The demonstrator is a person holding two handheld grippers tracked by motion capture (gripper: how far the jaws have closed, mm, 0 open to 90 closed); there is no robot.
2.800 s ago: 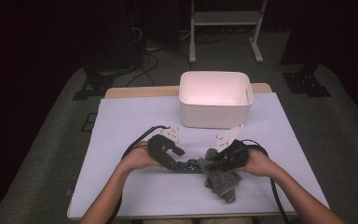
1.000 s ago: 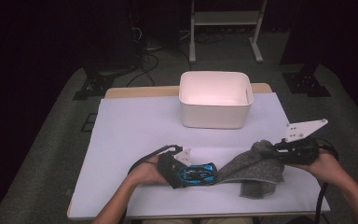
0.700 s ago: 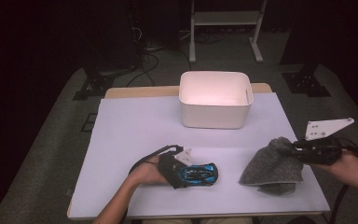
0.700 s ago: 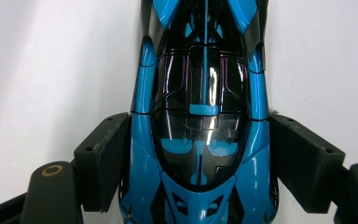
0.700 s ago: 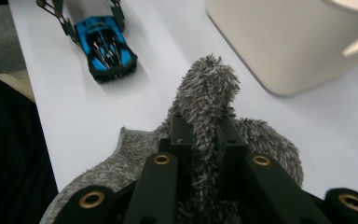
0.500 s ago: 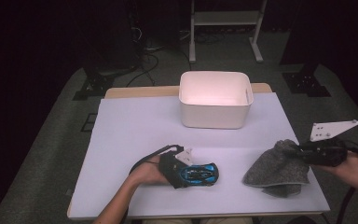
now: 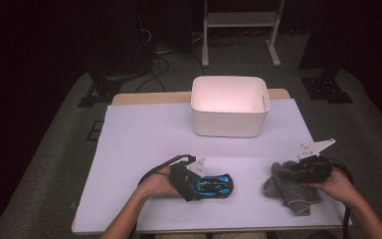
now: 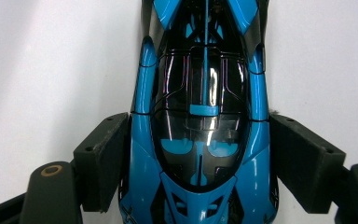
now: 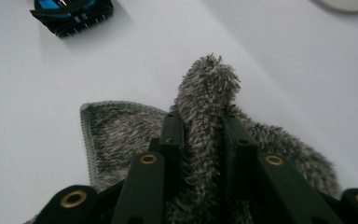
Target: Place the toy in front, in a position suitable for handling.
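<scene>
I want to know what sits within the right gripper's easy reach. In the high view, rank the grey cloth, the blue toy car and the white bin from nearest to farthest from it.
1. Grey cloth: a fold stands between the right gripper's jaws, at the table's right front.
2. Blue toy car: to the left, in the left gripper.
3. White bin: at the far middle.

High view: fixed above the person's side, facing forward and down over the whole white table (image 7: 144,134). Left gripper view: close, straight down on the blue toy car (image 8: 200,126), also in the high view. Right gripper view: low, close along the grey cloth (image 9: 205,107), car beyond.
</scene>
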